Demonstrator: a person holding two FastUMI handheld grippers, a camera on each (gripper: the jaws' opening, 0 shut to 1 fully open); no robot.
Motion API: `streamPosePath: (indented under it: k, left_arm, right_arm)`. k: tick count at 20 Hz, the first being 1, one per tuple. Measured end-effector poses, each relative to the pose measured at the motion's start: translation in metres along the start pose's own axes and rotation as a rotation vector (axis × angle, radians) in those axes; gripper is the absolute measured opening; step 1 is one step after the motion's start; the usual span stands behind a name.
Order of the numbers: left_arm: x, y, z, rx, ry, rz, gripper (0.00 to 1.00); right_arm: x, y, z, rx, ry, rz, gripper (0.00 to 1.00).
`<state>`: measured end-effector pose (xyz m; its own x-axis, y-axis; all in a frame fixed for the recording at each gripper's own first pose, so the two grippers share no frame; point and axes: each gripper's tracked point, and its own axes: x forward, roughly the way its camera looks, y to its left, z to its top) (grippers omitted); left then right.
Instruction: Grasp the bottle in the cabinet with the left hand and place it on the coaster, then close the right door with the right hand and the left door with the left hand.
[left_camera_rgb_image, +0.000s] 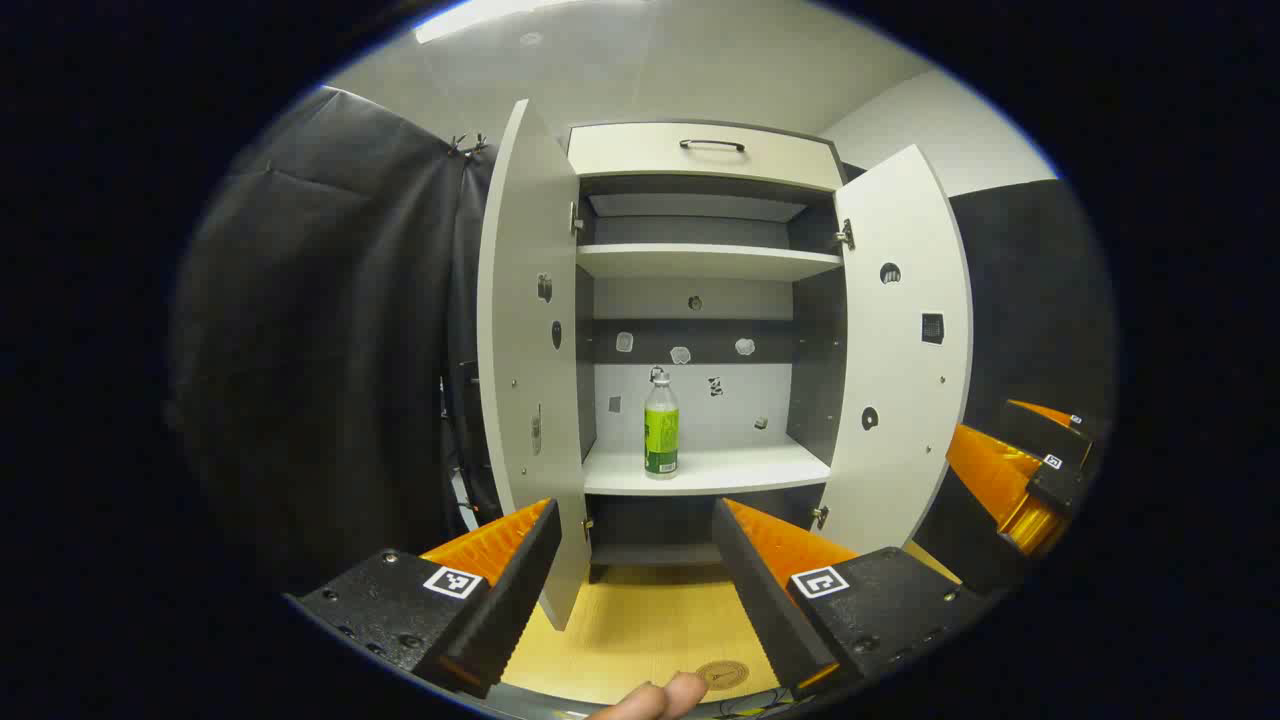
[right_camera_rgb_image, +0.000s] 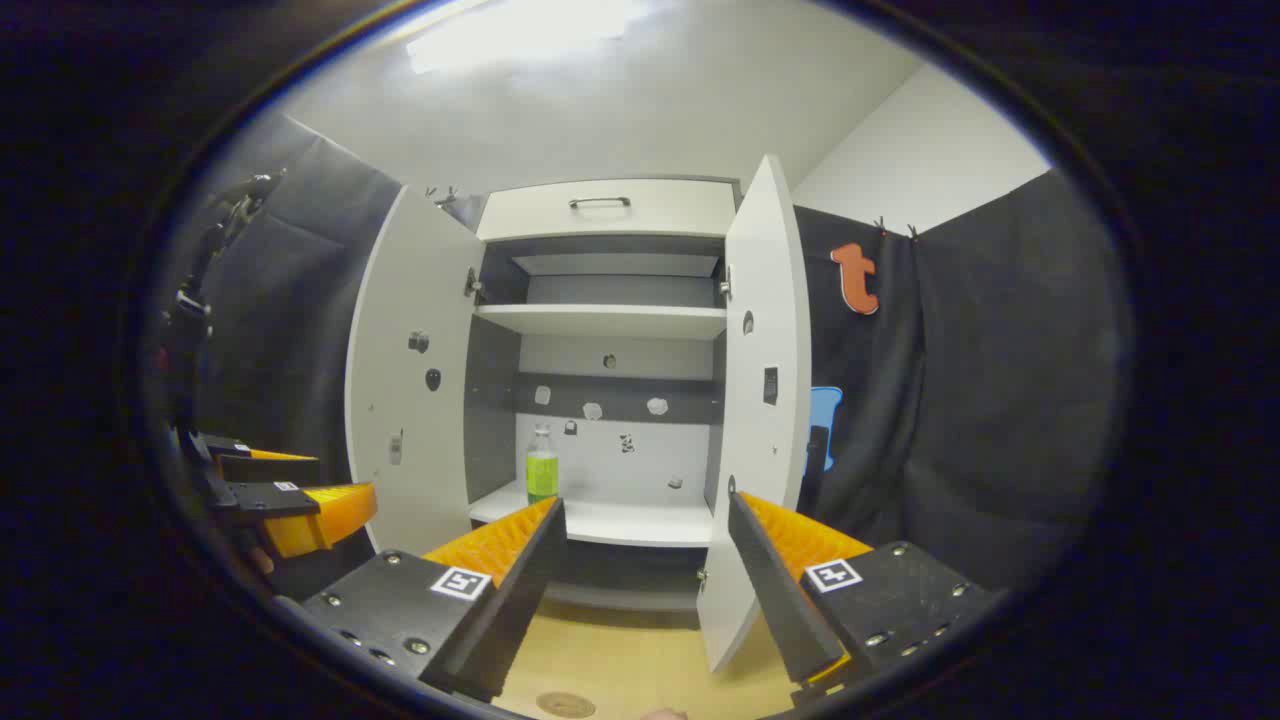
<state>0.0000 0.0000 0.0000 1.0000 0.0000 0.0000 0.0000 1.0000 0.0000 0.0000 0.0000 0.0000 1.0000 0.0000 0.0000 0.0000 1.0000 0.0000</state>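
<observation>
Both doors of the white cabinet (left_camera_rgb_image: 700, 150) stand wide, so the green-labelled clear plastic bottle (left_camera_rgb_image: 661, 425), mid-frame, awaits the released, empty left gripper (left_camera_rgb_image: 635, 590), the right gripper (right_camera_rgb_image: 645, 590) likewise released.

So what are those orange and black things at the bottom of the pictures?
Those are the two hand-held grippers. The left gripper has two wedge-shaped fingers, ribbed orange on top with black inner faces, on bolted black blocks carrying small black-and-white square markers. The right gripper looks the same.
</observation>
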Motion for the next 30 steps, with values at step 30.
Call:
streamPosePath:
  k: [30]
  left_arm:
    - [0.122, 0.018, 0.004, -0.019, 0.005, -0.095, 0.97]
  right_arm:
    - [0.051, 0.042, -0.025, 0.0, 0.058, -0.013, 0.99]
